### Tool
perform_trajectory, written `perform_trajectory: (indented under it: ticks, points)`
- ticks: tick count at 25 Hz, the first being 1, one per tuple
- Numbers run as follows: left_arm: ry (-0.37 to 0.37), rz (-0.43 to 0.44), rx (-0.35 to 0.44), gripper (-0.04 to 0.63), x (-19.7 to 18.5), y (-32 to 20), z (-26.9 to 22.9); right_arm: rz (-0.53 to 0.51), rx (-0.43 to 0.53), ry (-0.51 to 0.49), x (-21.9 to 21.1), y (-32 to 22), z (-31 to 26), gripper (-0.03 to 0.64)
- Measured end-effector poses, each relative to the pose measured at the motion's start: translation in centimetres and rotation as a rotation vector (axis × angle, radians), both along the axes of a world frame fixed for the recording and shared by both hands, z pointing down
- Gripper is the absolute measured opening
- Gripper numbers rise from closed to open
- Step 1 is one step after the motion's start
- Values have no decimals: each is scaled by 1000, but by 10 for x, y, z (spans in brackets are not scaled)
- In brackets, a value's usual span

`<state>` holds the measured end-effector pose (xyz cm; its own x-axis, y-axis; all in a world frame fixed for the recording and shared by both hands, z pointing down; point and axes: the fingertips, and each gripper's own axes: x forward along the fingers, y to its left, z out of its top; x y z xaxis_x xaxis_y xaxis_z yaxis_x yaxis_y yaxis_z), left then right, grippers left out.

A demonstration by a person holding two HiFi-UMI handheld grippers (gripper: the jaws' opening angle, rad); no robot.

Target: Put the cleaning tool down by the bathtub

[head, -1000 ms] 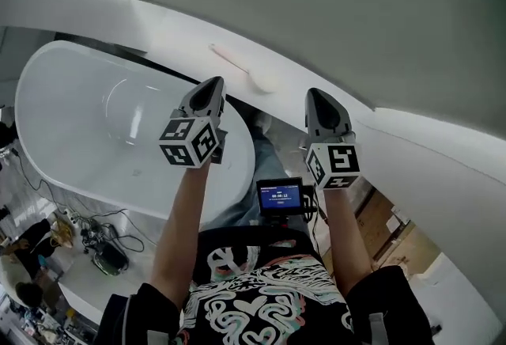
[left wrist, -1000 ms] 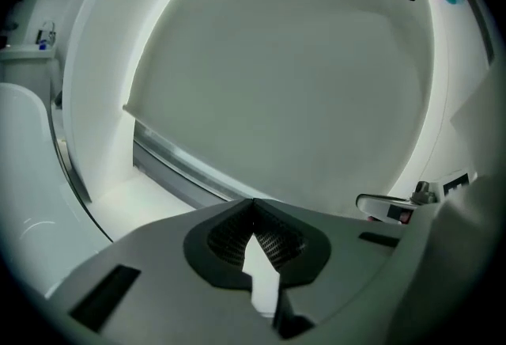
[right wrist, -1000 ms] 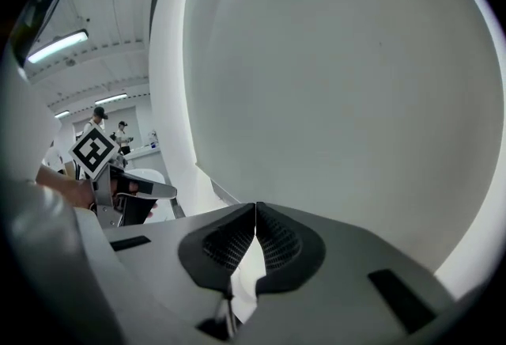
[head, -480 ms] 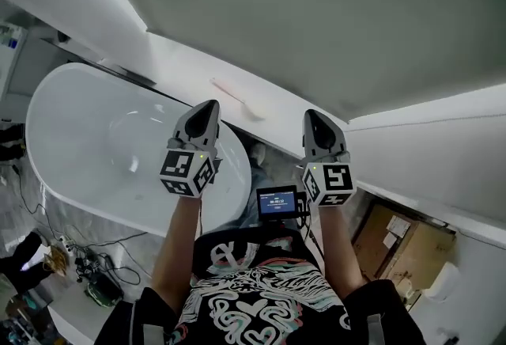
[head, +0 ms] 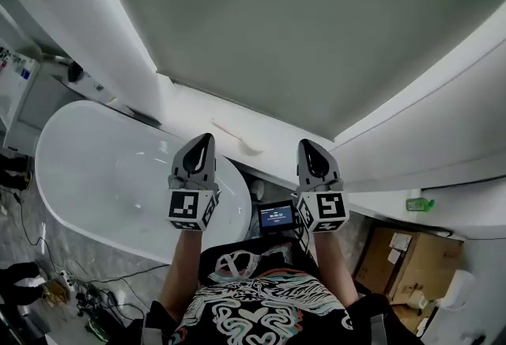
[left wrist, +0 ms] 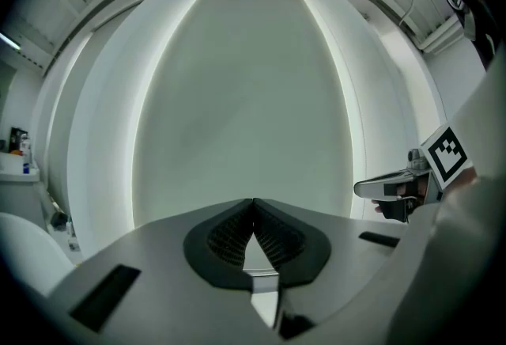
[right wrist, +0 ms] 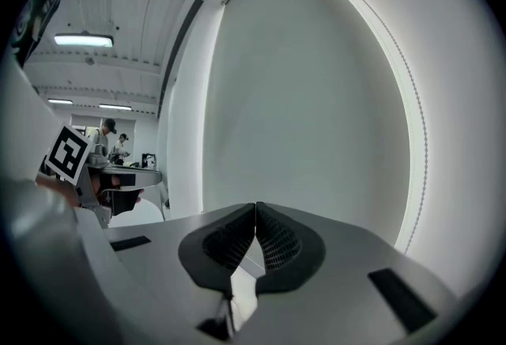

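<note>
The cleaning tool (head: 238, 138), a pale long-handled brush, lies on the white ledge (head: 190, 110) along the far side of the white bathtub (head: 103, 177). Both grippers are held up side by side in front of the person, well above the tool. My left gripper (head: 204, 139) is shut with nothing in it; its ribbed pads (left wrist: 237, 234) meet against a pale wall. My right gripper (head: 307, 145) is shut and empty too, pads (right wrist: 273, 239) closed together. Each gripper shows in the other's view: the right gripper (left wrist: 395, 187) and the left gripper (right wrist: 107, 193).
A large grey-green wall panel (head: 316, 19) fills the view ahead. A cardboard box (head: 403, 256) and a green bottle (head: 417, 203) are at the right. Cables (head: 87, 300) lie on the floor at lower left. A small screen (head: 275, 216) hangs at the person's chest.
Both grippers have risen, still shut and empty. The head view has tilted up, so the tub and the brush on the ledge now look smaller and farther below.
</note>
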<state>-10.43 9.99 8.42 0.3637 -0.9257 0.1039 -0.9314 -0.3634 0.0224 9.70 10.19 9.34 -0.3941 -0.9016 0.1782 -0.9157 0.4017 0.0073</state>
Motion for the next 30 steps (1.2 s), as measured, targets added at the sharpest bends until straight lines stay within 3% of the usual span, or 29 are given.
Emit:
perform_trajectory:
  ticks: [8,30]
  points:
    - [-14,9,80,17,7,31,-43,2,81,-23,2,28,-41,26]
    - [-64,33,69,17,19,31,-39,17,88,-51,9,34,-39,26]
